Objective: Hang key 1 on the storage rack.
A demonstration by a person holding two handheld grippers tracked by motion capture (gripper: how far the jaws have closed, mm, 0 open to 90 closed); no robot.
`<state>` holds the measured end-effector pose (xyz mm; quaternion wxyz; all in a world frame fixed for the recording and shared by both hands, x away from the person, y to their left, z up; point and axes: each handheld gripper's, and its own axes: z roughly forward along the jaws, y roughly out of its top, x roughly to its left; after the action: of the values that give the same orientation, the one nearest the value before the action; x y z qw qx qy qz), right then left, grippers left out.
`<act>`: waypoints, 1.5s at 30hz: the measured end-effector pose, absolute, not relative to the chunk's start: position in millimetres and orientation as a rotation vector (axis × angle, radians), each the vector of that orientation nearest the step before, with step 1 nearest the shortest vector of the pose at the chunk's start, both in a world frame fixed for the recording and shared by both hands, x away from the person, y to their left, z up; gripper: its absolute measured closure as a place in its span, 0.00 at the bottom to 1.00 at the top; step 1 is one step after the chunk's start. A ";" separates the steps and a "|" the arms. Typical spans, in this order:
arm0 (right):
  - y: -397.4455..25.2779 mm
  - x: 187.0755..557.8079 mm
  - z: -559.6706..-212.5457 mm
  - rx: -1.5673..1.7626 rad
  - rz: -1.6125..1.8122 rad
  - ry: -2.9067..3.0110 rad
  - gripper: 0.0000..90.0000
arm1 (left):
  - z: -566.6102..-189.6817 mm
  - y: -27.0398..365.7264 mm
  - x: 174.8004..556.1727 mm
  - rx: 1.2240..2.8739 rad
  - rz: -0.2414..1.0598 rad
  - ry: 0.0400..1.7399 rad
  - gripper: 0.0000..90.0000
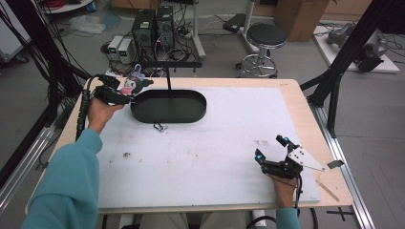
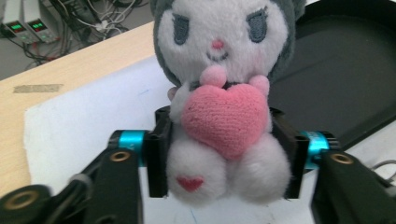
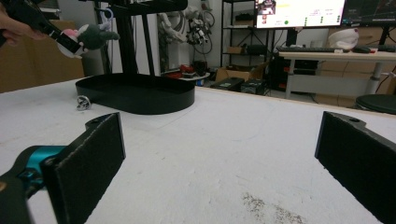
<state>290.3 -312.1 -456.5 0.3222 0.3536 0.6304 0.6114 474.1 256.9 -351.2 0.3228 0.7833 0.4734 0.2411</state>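
Note:
A small plush toy (image 2: 219,93) with a white face, grey hood and a pink heart on its chest is clamped at the body between the jaws of my left gripper (image 2: 226,158). In the high view the left gripper (image 1: 125,95) holds the plush (image 1: 130,86) above the table's far left, just left of a black oval tray (image 1: 191,112). A black T-shaped stand (image 1: 168,67) rises from the tray. My right gripper (image 1: 272,148) rests open at the near right of the white mat, nothing between its pads (image 3: 93,158). The plush (image 3: 91,35) also appears far off in the right gripper view.
A small metal ring or clip (image 1: 160,127) lies on the mat just in front of the tray. A dark smudge (image 1: 127,154) marks the mat at the left. The white mat (image 1: 215,157) covers most of the wooden table; a stool (image 1: 265,36) and electronics stand beyond the far edge.

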 end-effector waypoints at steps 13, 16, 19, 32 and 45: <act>-312.1 290.6 -456.4 0.920 1.603 1.656 0.01 | -337.7 268.2 449.1 1.847 0.678 0.944 0.02; -311.9 289.9 -456.6 0.933 1.609 1.654 0.01 | -332.2 271.3 438.3 1.799 0.697 0.905 0.02; -312.8 290.4 -456.6 0.936 1.615 1.648 0.01 | -330.5 274.1 427.4 1.749 0.690 0.873 0.02; -313.1 290.2 -456.6 0.938 1.616 1.647 0.01 | -341.6 277.9 367.4 1.627 0.657 0.704 0.02; -312.9 290.1 -456.6 0.935 1.616 1.646 0.01 | -365.9 280.7 315.1 1.559 0.687 0.637 0.02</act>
<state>290.1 -312.9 -456.6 0.3206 0.3559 0.6263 0.6151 315.1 280.7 -365.9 0.6143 0.6763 0.2764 0.2982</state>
